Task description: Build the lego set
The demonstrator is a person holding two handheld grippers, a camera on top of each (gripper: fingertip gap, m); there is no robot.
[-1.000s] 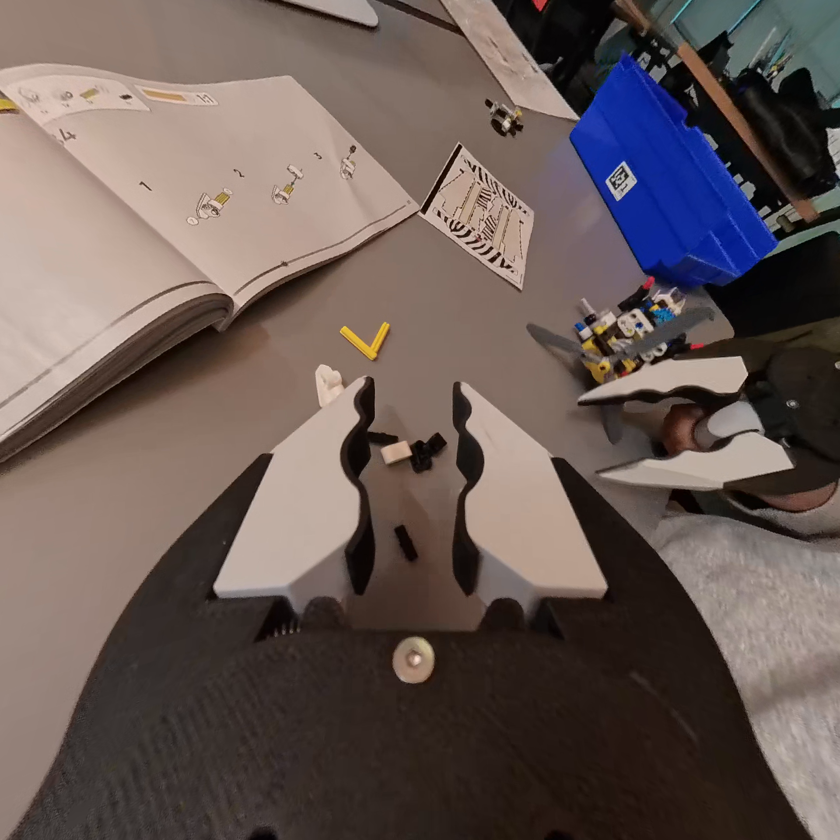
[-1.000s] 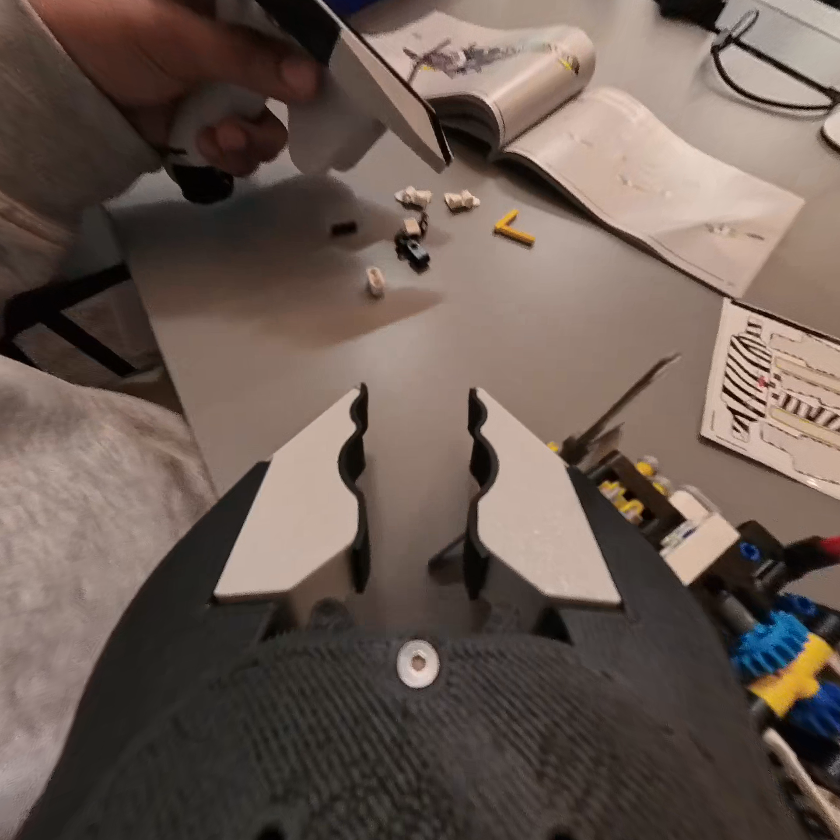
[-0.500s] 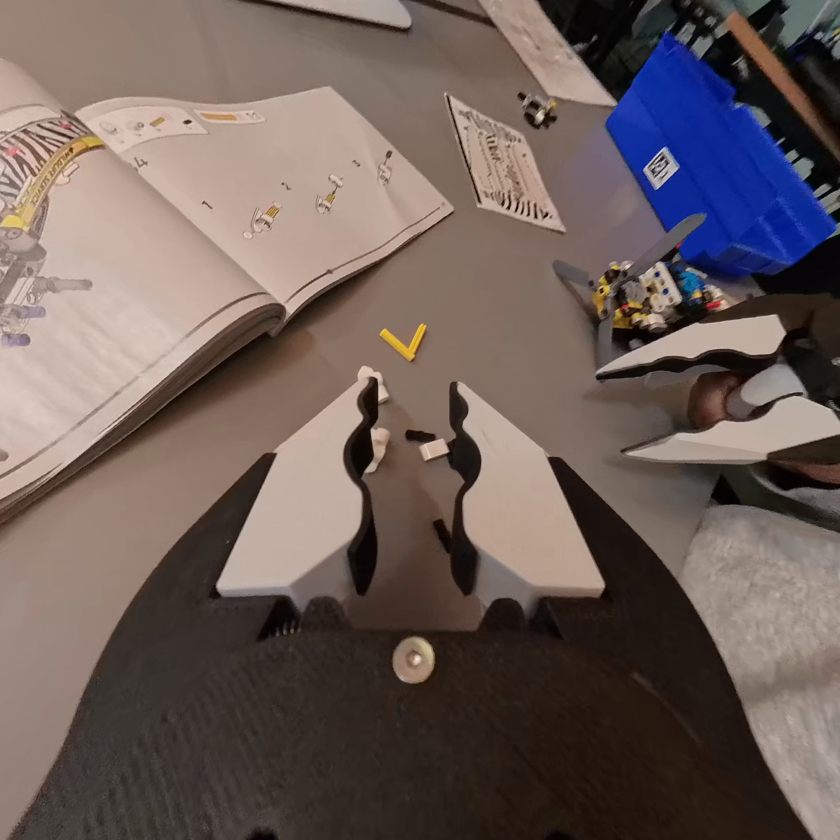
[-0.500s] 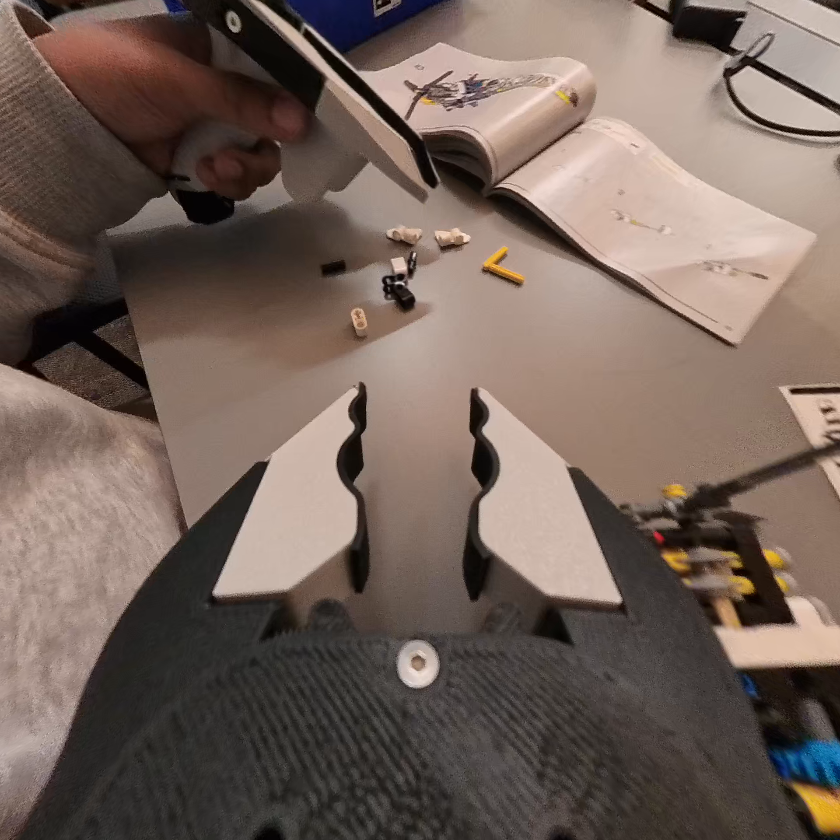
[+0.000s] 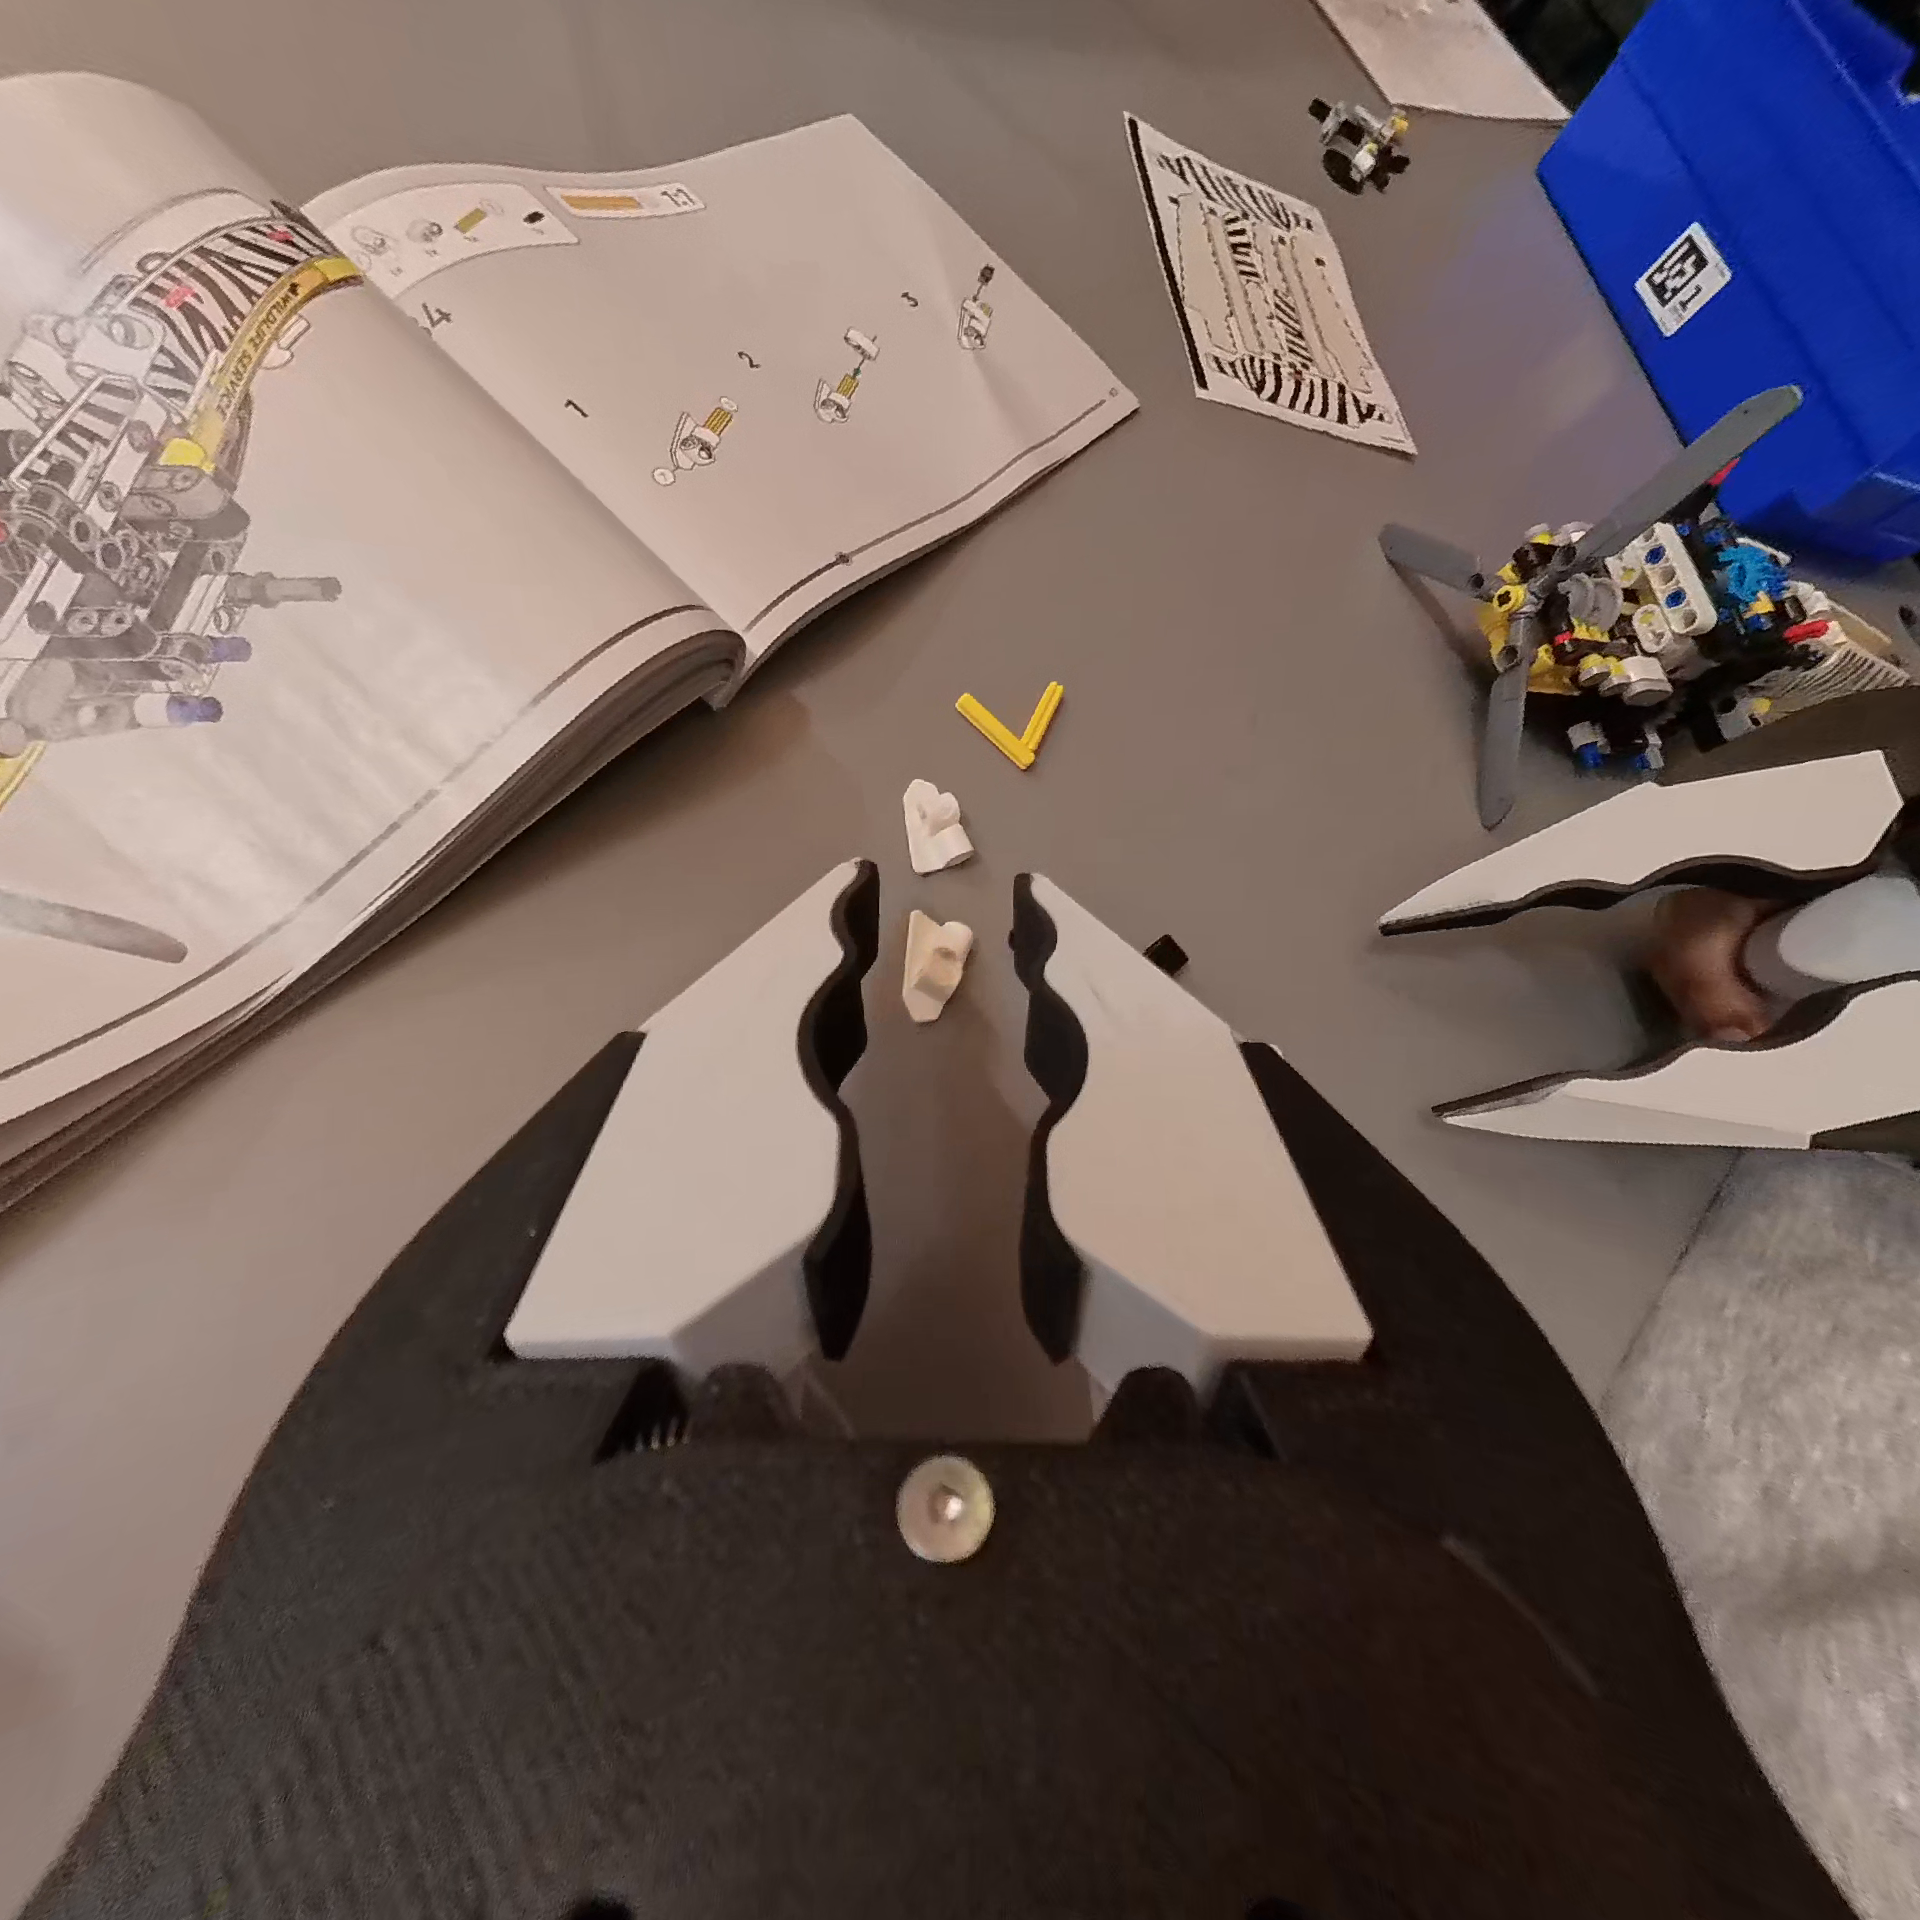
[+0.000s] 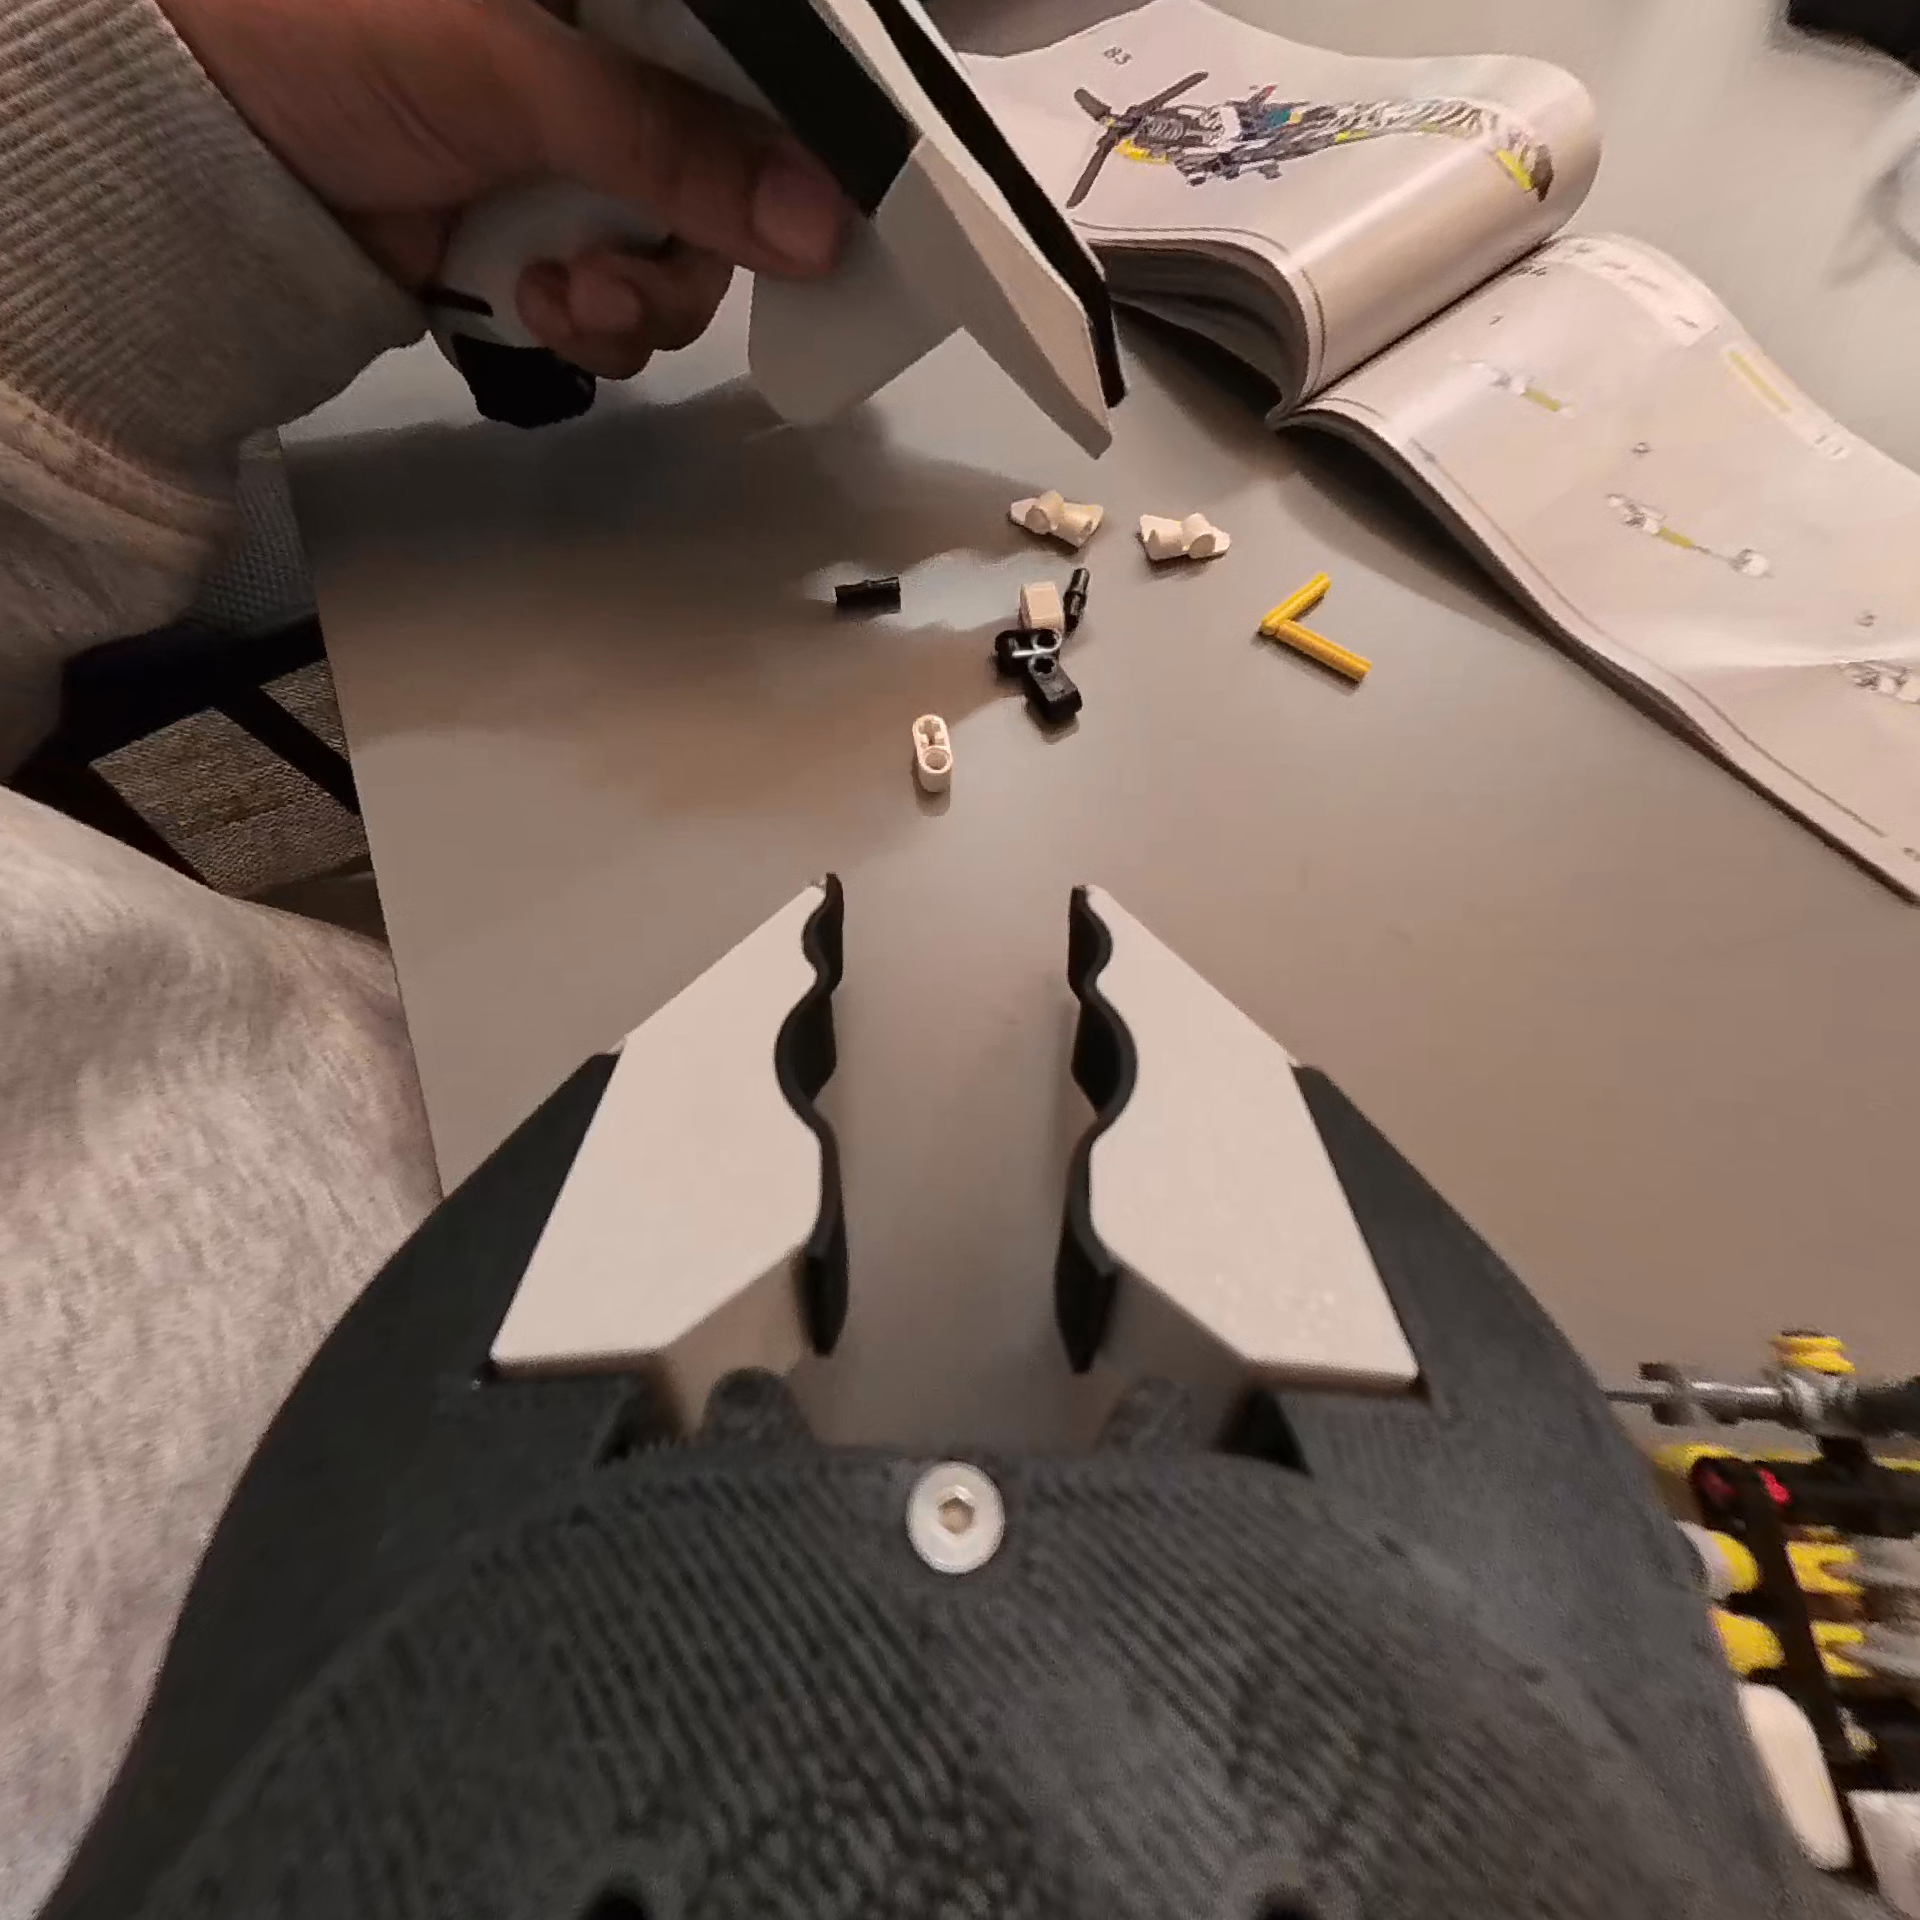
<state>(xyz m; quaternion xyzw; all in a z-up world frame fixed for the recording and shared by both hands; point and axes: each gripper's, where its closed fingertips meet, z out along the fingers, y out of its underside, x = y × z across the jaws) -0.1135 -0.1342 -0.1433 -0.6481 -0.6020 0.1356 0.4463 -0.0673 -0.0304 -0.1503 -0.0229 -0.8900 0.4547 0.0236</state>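
Note:
My left gripper [image 5: 940,878] is open and hovers over loose pieces on the grey table [image 5: 1195,582]. One white connector [image 5: 935,961] shows between its jaws and a second [image 5: 935,826] lies just beyond the tips. Two yellow axles [image 5: 1013,722] form a V farther on. My right gripper [image 6: 954,891] is open and empty, low over bare table. It also shows at the right of the left wrist view [image 5: 1411,1018]. Ahead of it lie black connectors [image 6: 1039,665], a black pin [image 6: 868,594] and a small white beam [image 6: 932,753]. The part-built model [image 5: 1621,634] stands at the right.
An open instruction booklet [image 5: 520,468] covers the left of the table. A striped sticker sheet [image 5: 1268,291], a small sub-assembly [image 5: 1361,135] and a blue bin [image 5: 1766,260] are at the back right. The table edge [image 6: 343,675] and a person's grey sleeve are near. Left tips to right tips: about 12 cm. My left gripper's tips are some 6 cm from the black pin [image 6: 868,594].
My left gripper has moved left and forward across the loose pieces, so the white connector now sits between its jaws. My right gripper has swung away from the model toward the loose pieces.

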